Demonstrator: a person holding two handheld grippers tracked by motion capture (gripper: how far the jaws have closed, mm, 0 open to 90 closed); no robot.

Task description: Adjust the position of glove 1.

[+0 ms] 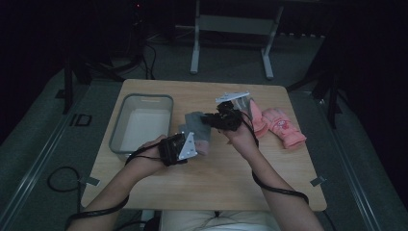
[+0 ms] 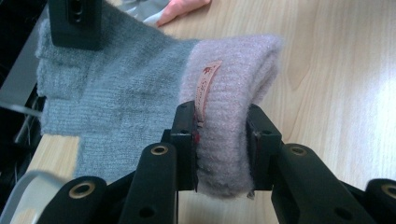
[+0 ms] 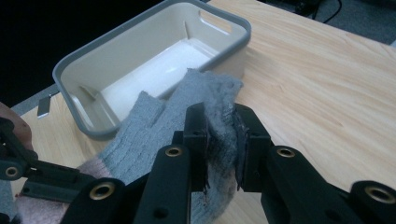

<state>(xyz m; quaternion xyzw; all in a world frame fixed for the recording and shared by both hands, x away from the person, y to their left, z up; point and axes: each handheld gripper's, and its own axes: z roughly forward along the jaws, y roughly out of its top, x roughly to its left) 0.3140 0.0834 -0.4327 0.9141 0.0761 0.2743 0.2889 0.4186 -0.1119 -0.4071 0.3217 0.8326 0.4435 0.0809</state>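
From above, my left tongs point(image 1: 185, 144) and right tongs point(image 1: 211, 119) held the grey glove point(image 1: 195, 126) mid-table, bin point(image 1: 118, 126) at nine o'clock. Left view: jaws pinched its pink cuff point(image 2: 224, 116). Right view: jaws clamped its grey fingers point(image 3: 219, 130)
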